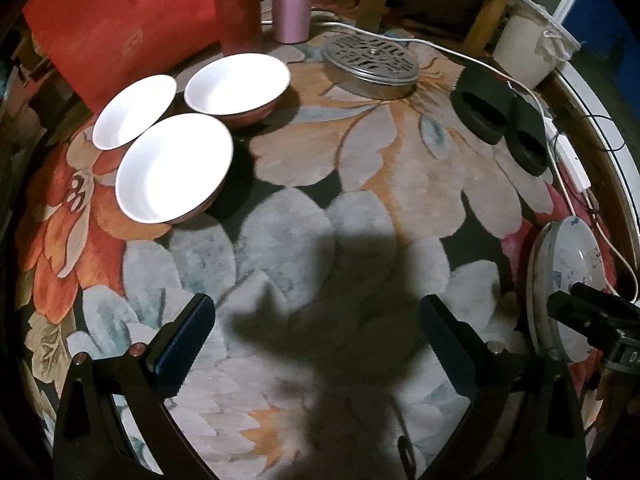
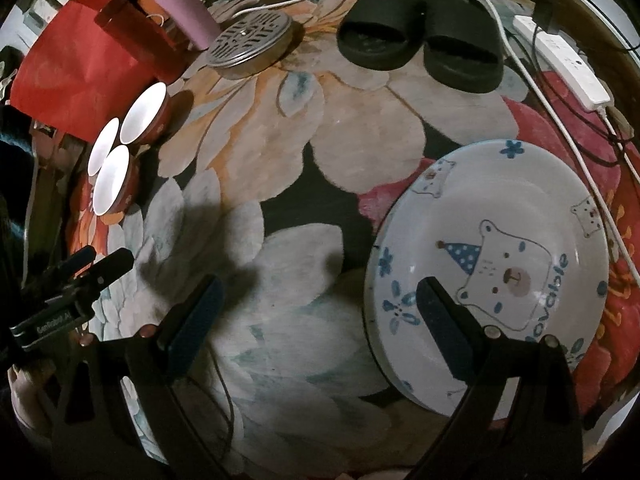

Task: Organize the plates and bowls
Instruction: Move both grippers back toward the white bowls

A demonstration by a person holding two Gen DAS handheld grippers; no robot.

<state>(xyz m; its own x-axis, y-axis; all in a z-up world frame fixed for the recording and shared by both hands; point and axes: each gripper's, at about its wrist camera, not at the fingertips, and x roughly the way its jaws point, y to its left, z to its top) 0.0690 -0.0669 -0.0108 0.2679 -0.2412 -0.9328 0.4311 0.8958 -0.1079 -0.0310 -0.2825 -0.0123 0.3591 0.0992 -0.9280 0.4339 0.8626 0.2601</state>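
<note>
The three bowls (image 1: 172, 132) sit bunched together on the floral rug (image 1: 360, 184), far and to the left of the left gripper (image 1: 316, 340). They nearly touch one another, white insides up, reddish outsides showing at the rims. The left gripper hangs over bare rug with its jaws spread wide and nothing between them. From it the bowls lie ahead and left, the nearest bowl (image 1: 174, 168) being the closest target.

The bear plate (image 2: 492, 272) lies flat on the rug at the right side of the scene, near the right gripper (image 2: 320, 320). That gripper is also spread wide and empty. Its right finger (image 2: 444, 328) shows over the plate's near-left rim, while its left finger is over the rug; whether the finger touches the plate cannot be told.

So the split is plain: the right gripper is much nearer the plate, the left nearer the bowls. The plate is round, so it has no long axis; a rim pinch from its near-left edge looks the shortest approach. Black slippers (image 2: 420, 40) and a white cable (image 2: 560, 140) lie beyond, clear of both.
</note>
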